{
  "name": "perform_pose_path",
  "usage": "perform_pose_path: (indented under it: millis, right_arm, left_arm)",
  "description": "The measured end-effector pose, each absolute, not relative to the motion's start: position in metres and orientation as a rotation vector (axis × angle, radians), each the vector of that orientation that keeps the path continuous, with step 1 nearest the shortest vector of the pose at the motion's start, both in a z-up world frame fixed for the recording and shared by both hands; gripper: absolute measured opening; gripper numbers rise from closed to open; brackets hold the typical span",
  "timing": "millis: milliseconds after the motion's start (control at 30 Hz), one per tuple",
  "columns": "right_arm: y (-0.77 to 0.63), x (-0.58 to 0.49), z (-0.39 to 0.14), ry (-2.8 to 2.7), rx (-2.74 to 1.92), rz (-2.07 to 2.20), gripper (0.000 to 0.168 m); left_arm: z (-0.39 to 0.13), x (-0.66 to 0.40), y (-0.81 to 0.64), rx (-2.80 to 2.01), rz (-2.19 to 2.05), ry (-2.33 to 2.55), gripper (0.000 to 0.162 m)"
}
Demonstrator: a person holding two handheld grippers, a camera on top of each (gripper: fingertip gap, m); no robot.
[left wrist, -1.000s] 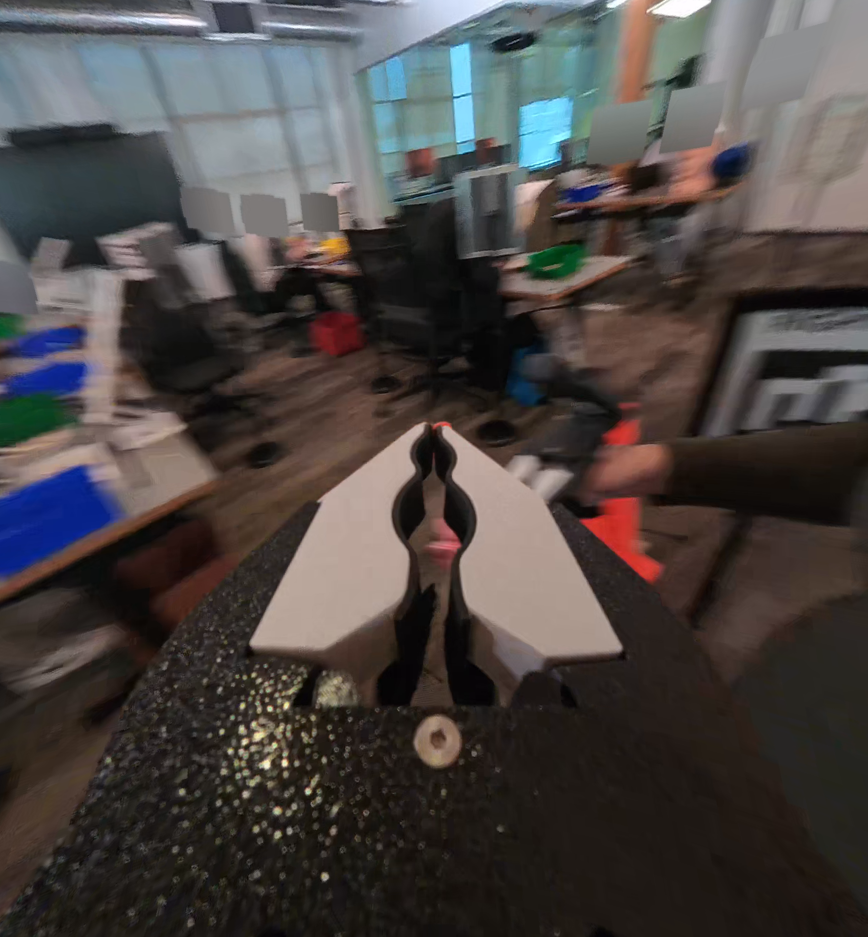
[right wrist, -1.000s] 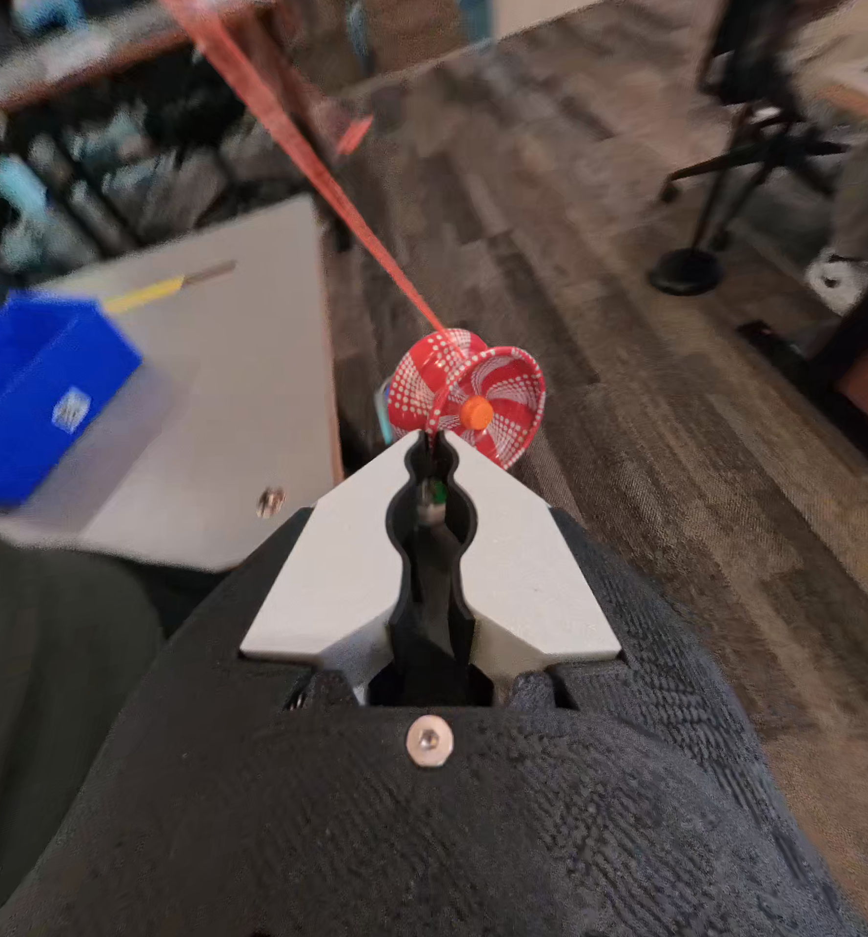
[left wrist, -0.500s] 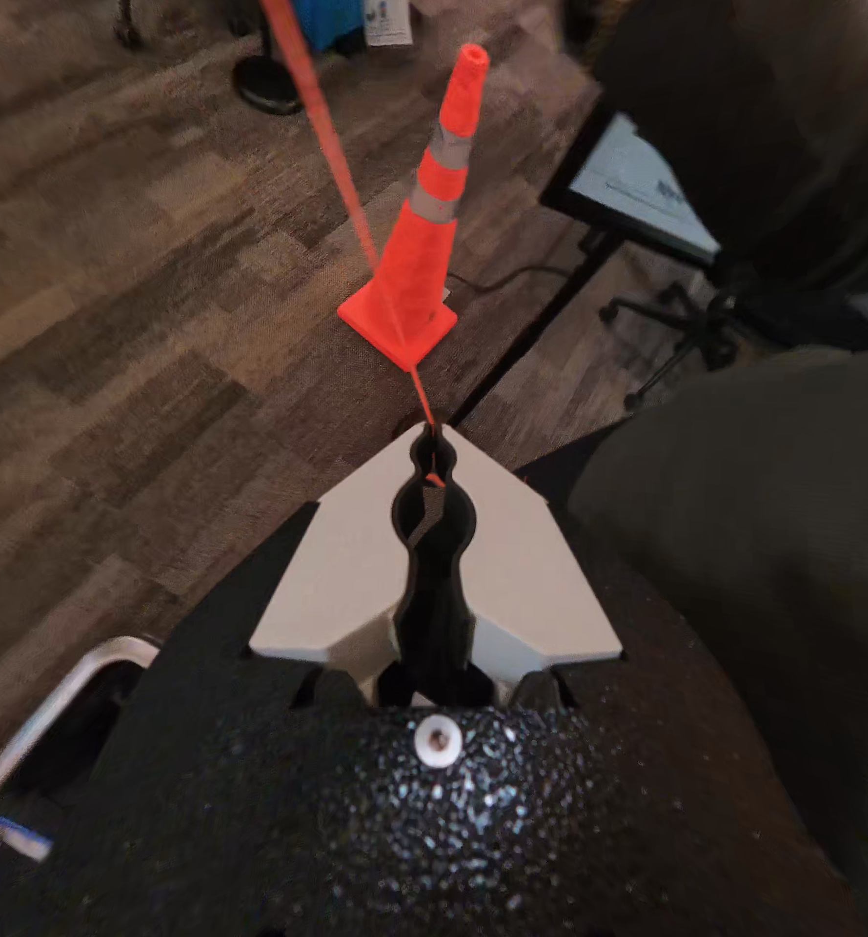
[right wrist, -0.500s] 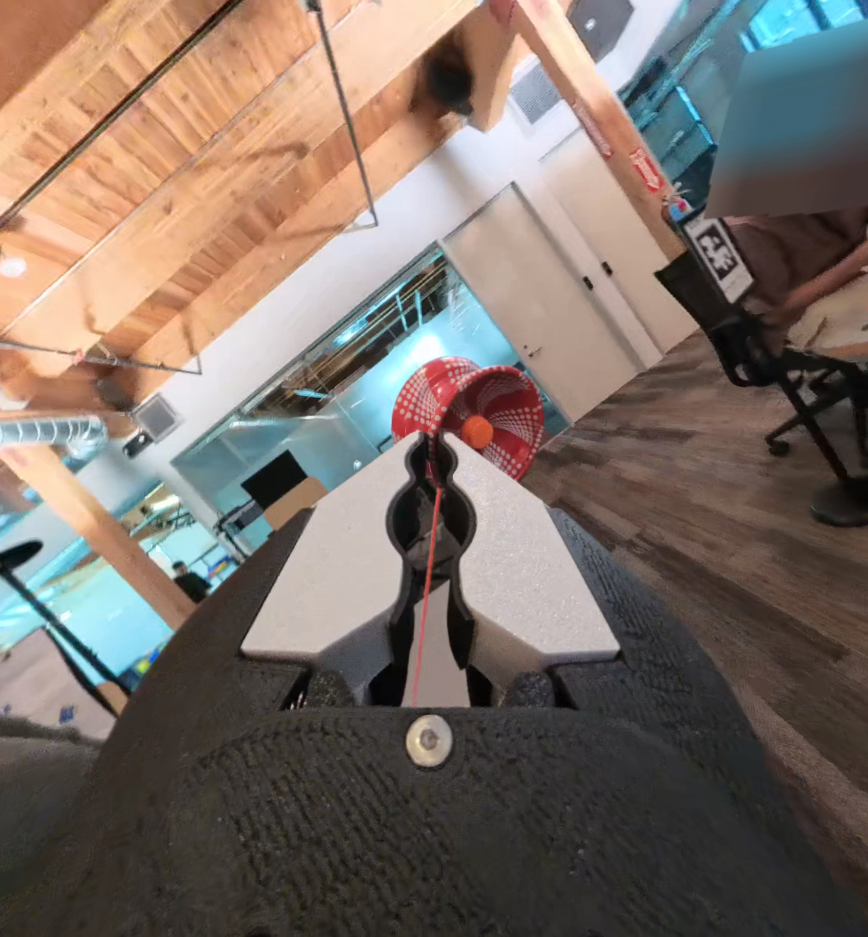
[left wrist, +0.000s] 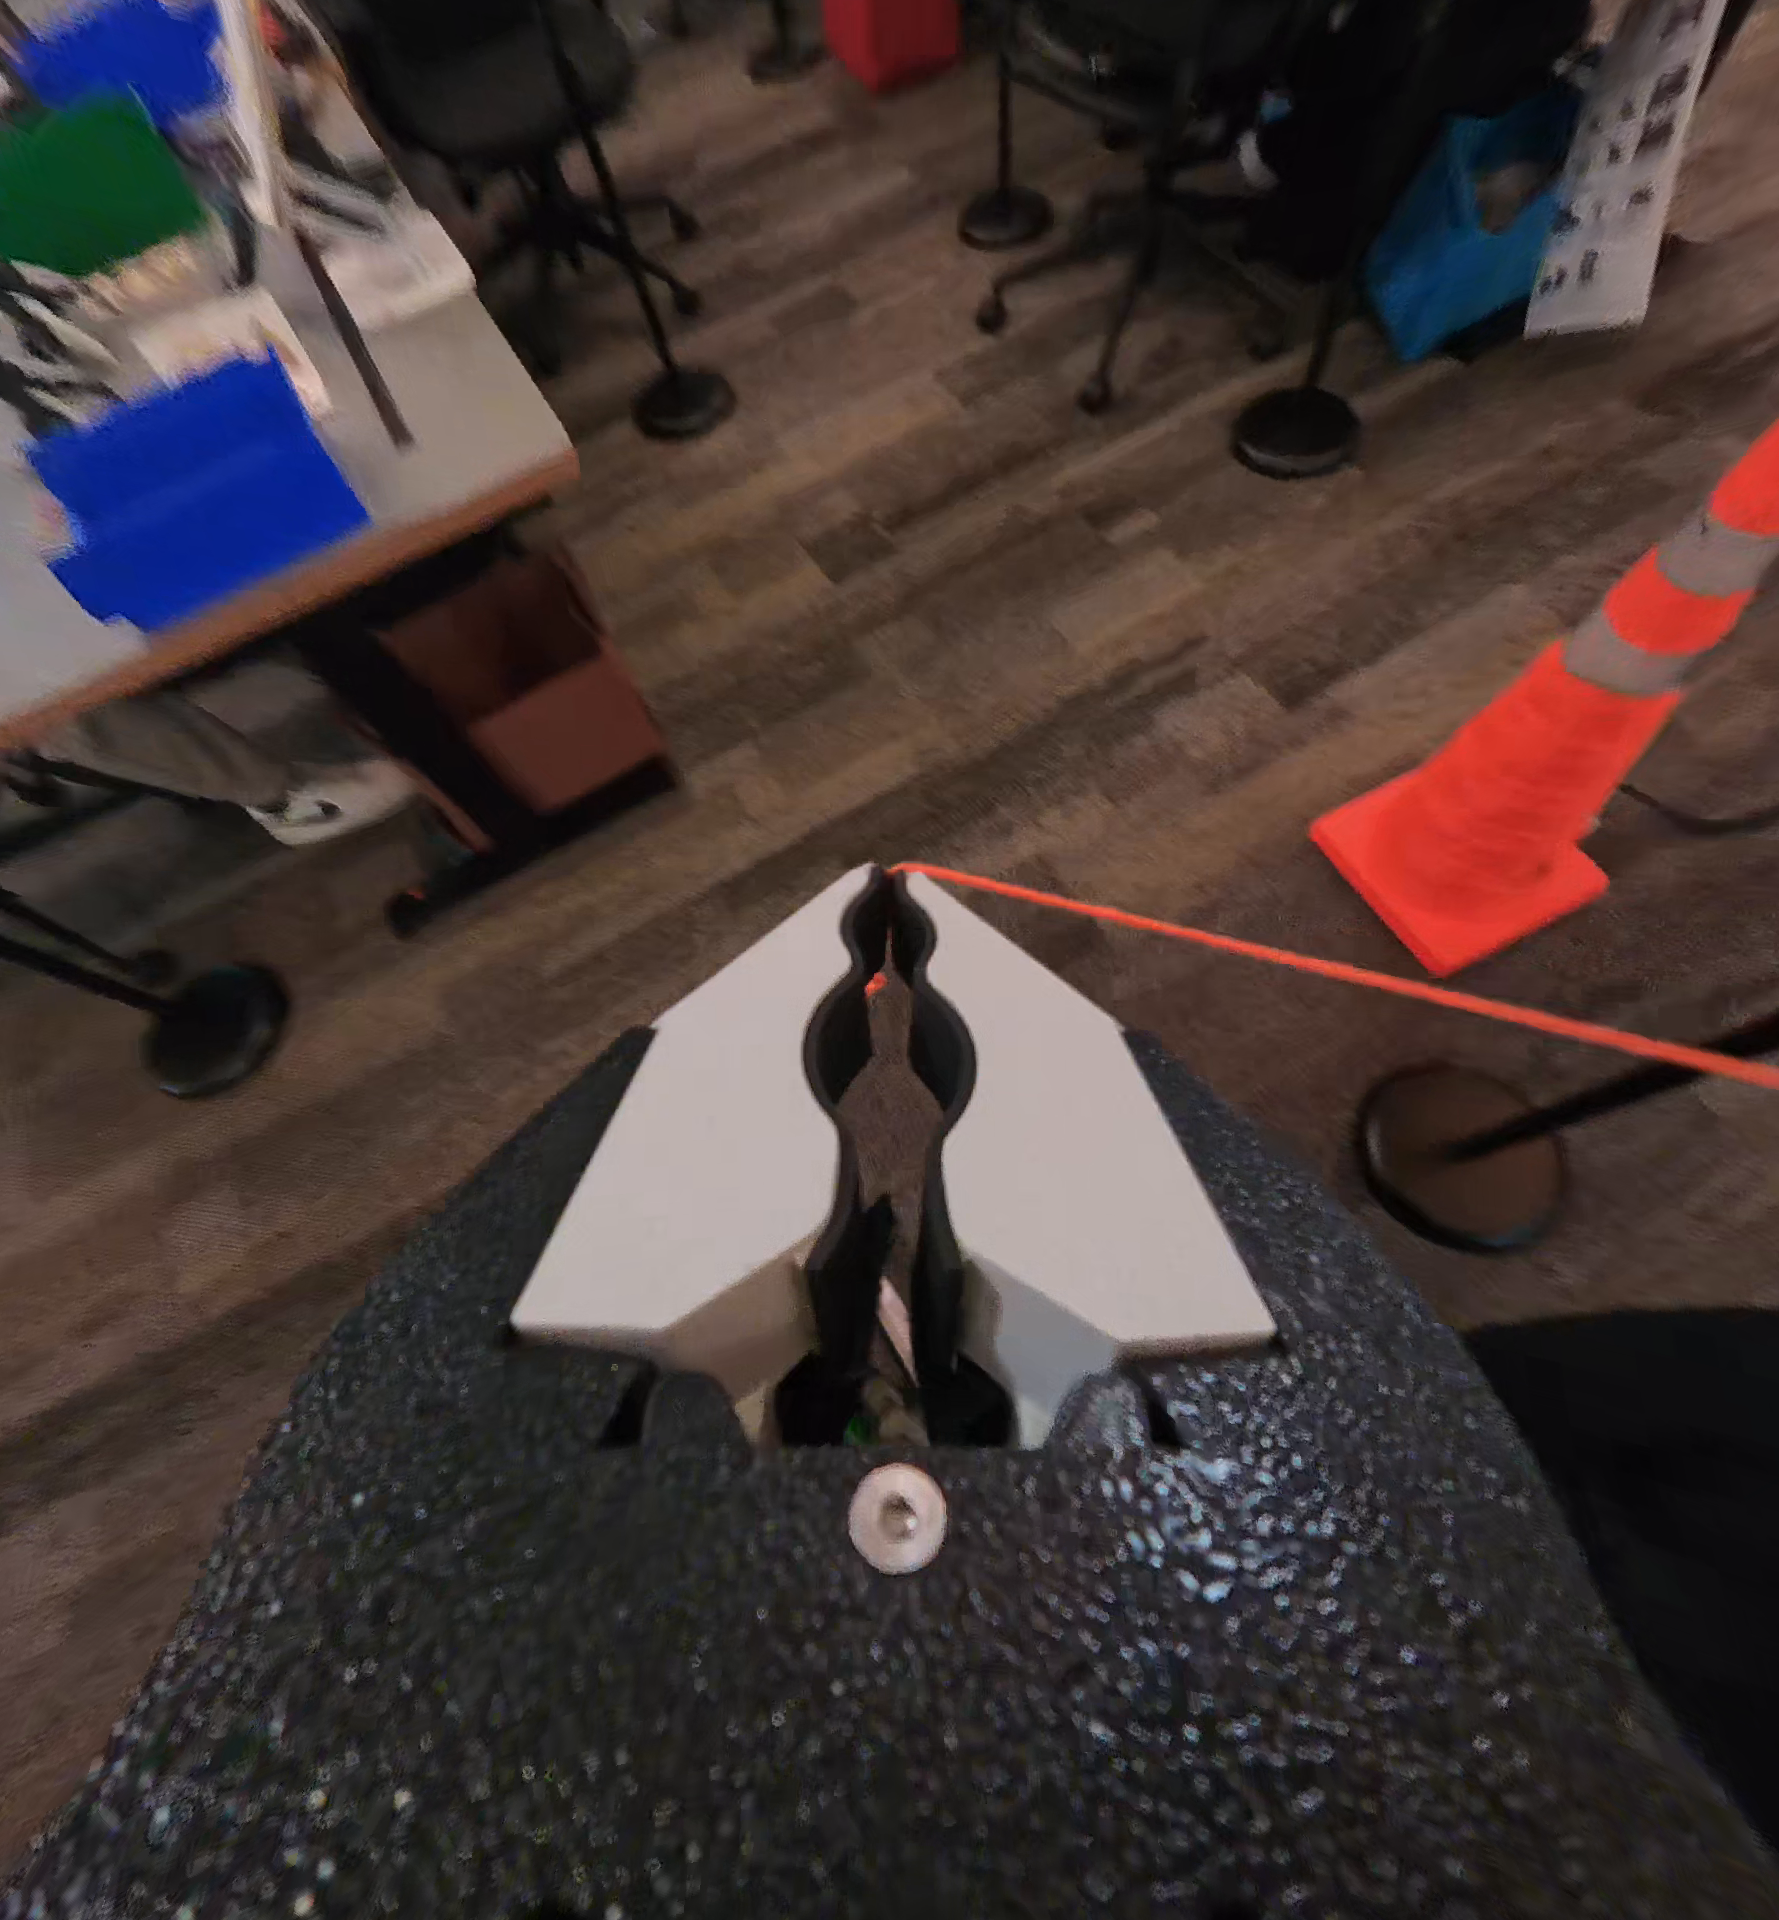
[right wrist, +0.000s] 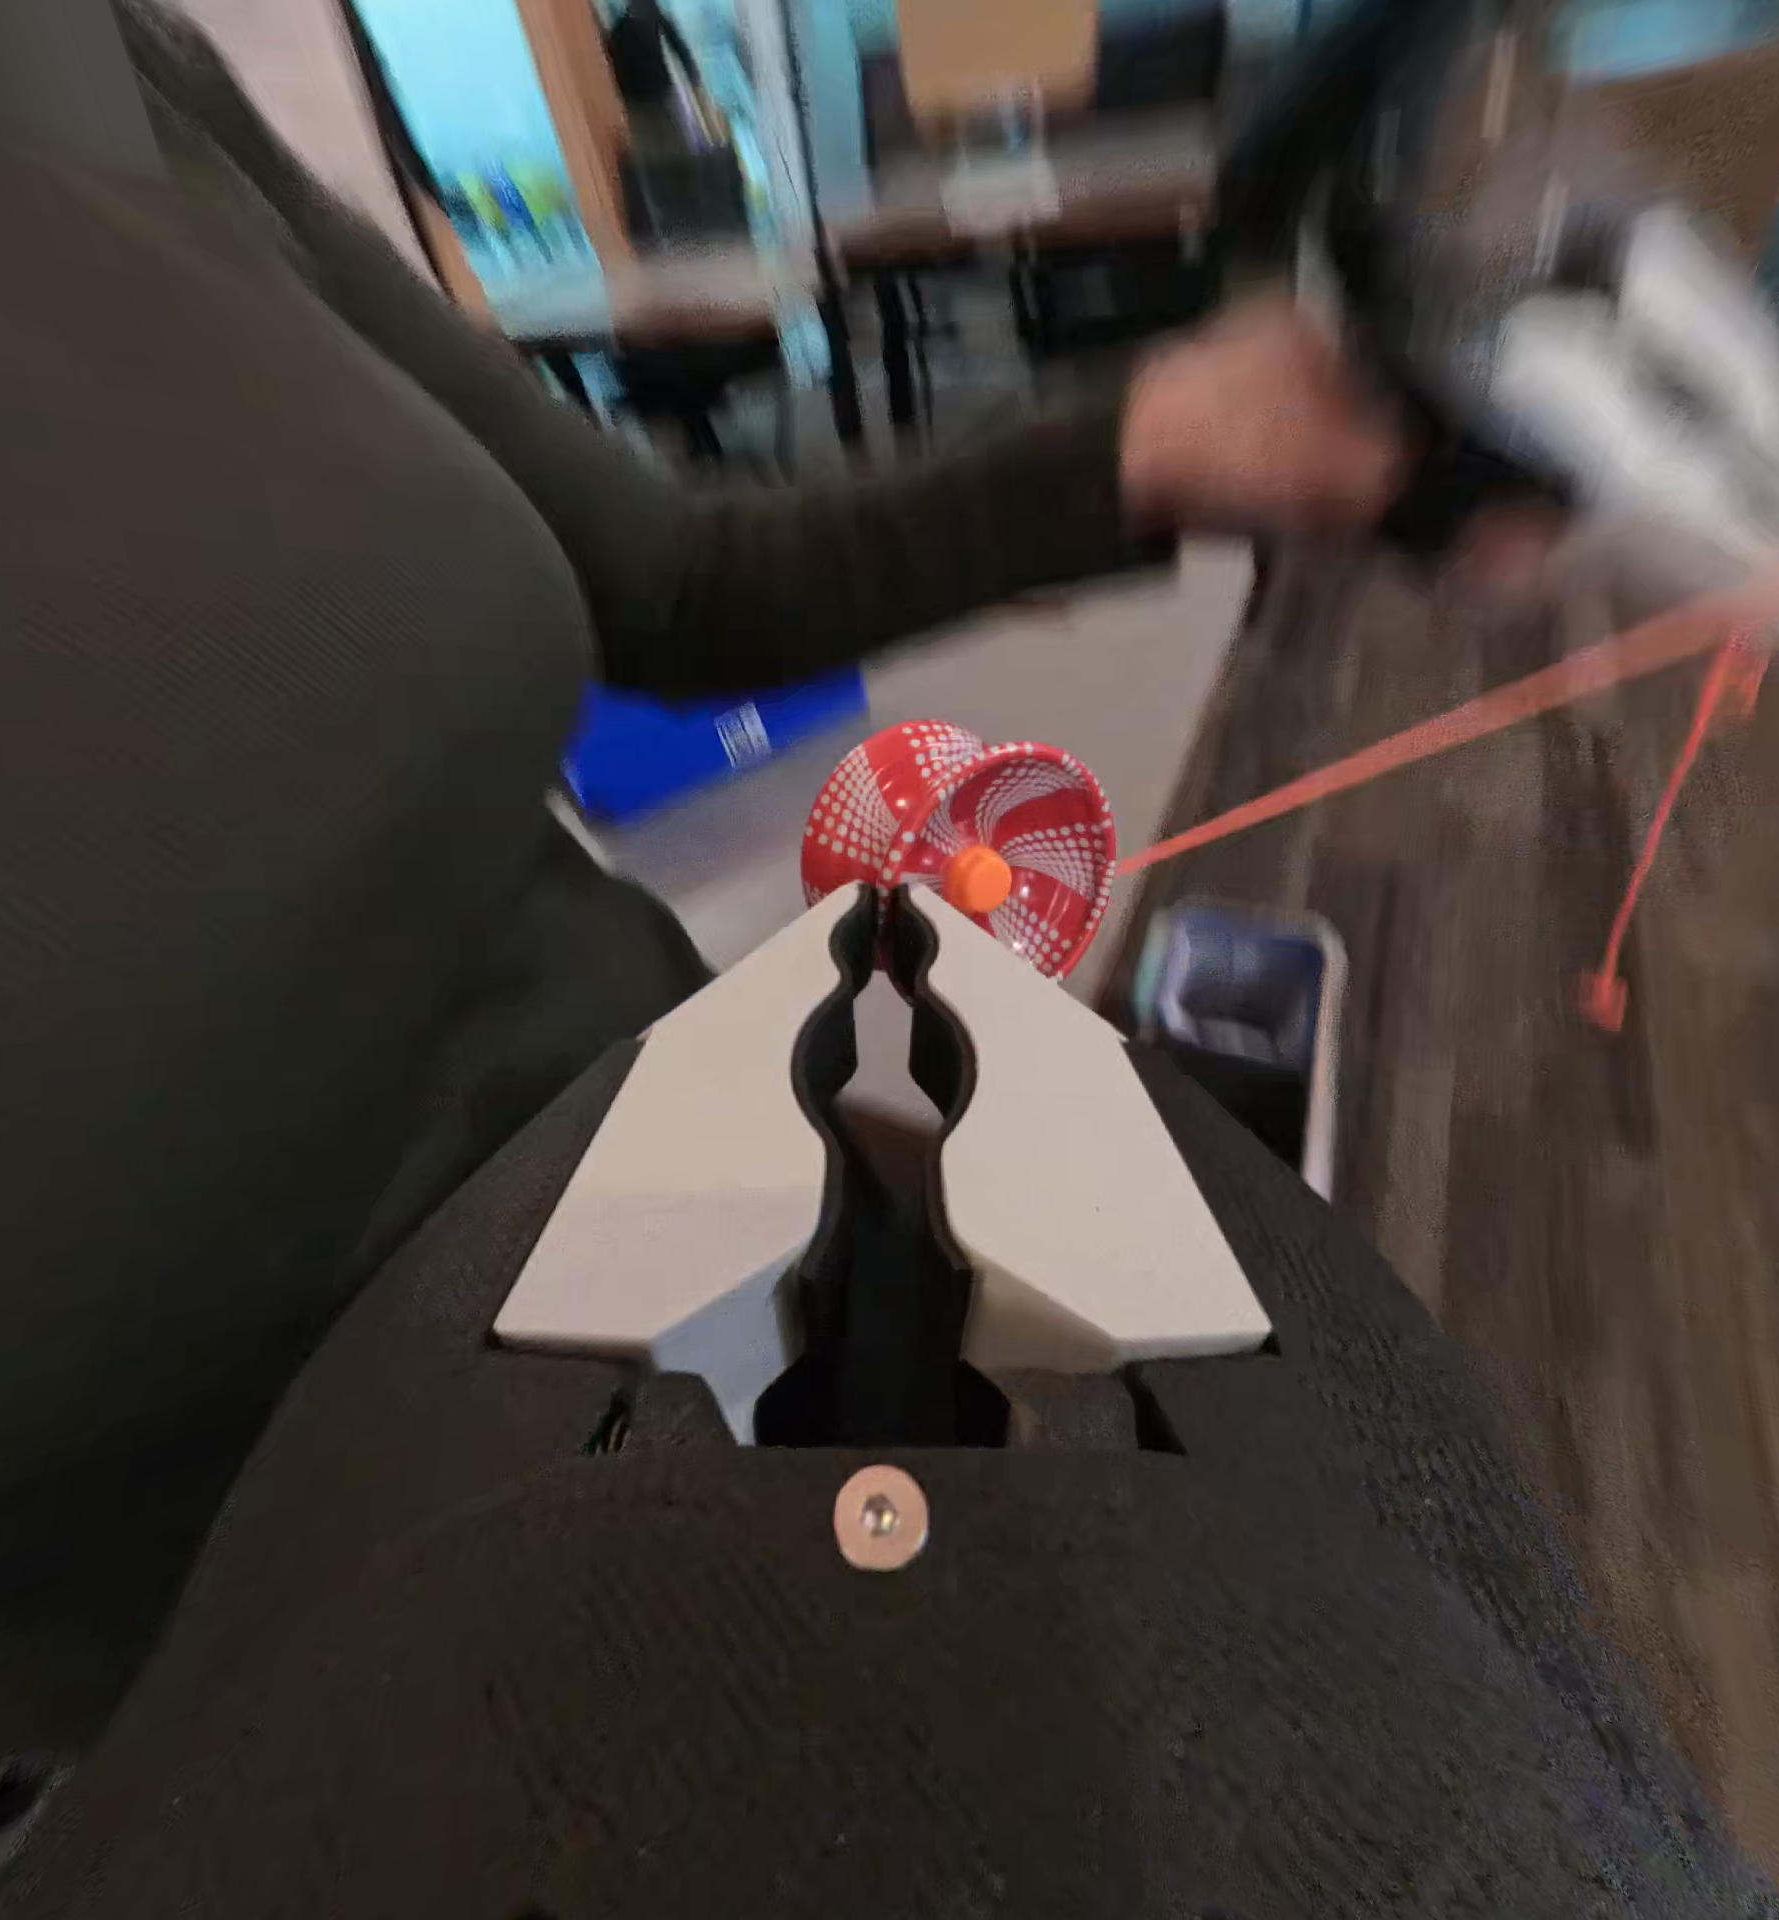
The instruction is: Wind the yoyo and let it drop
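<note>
Half a second ago the thin orange string ran from the left tongs toward 11 o'clock; now it stretches taut toward 4 o'clock. The right tongs, then tipped up at the ceiling, now face level, and the red white-dotted metal yoyo has its string leading off toward 2 o'clock.

Open floor ahead of the left gripper — table left, traffic cone and taut string right.
</note>
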State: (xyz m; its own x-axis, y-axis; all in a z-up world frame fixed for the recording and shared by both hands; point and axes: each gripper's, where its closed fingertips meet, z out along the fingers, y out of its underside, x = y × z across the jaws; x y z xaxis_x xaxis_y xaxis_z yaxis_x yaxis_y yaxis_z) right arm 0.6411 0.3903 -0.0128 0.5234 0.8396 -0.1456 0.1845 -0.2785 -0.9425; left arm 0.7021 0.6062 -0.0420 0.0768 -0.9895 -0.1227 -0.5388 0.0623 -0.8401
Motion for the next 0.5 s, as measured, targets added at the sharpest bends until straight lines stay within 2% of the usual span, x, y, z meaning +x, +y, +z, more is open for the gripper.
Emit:
perform_pose_path:
  millis: [100,233,333,500]
  right_arm:
    - [0.409,0.675,-0.075,-0.807,-2.085,0.519,0.002]
    - [0.445,0.743,-0.096,-0.372,-2.165,0.257,0.002]
    - [0.462,0.787,-0.083,-0.060,-2.026,0.202,0.003]
    - [0.472,0.813,-0.038,0.195,-1.744,0.311,0.001]
  left_arm:
    - [0.013,0.701,0.586,-1.435,-0.805,1.517,0.000]
    - [0.043,0.693,0.524,-1.247,-0.797,1.604,0.000]
    - [0.033,0.681,0.480,-1.208,-0.830,1.706,0.000]
    - [-0.020,0.671,0.420,-1.292,-1.086,1.872,0.000]
